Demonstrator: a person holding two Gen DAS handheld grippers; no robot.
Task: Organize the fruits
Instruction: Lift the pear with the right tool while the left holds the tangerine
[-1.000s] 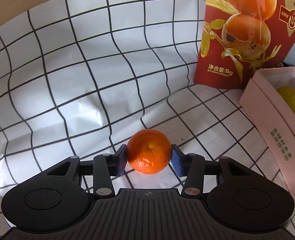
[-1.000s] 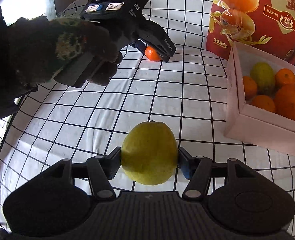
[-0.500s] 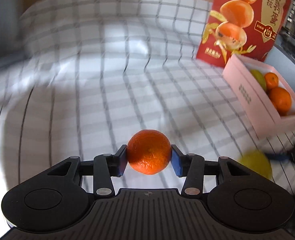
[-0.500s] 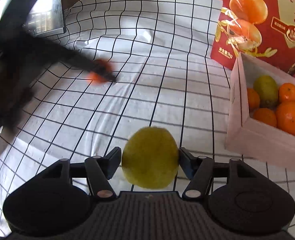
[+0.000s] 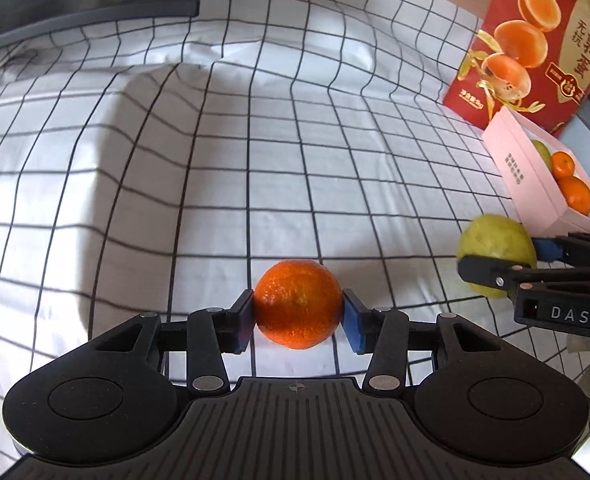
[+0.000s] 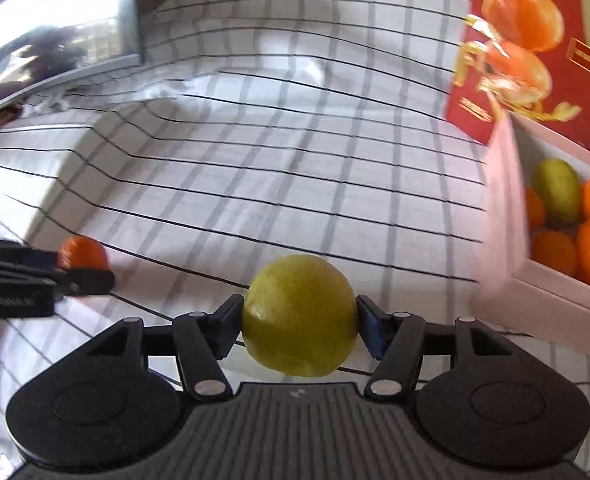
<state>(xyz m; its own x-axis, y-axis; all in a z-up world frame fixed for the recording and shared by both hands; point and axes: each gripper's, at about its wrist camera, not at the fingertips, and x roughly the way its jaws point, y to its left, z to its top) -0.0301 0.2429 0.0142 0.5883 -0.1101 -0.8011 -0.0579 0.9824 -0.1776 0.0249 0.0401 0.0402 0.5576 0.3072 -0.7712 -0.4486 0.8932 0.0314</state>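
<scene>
Beside pink box point(image 6: 503, 216), right gripper point(image 6: 299, 320) closing on lemon point(image 6: 299, 316).

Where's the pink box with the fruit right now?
The pink box sits at the right edge of both wrist views, on the checked cloth just in front of the red carton.

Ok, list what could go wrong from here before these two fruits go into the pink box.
1. The right gripper, jaws closing, holds the green fruit only at its sides; it could slip out.
2. The pink box already holds several fruits, so a dropped one might bounce or roll off.
3. The left gripper with the orange is close beside the right; heading for the box together, they could collide.
</scene>
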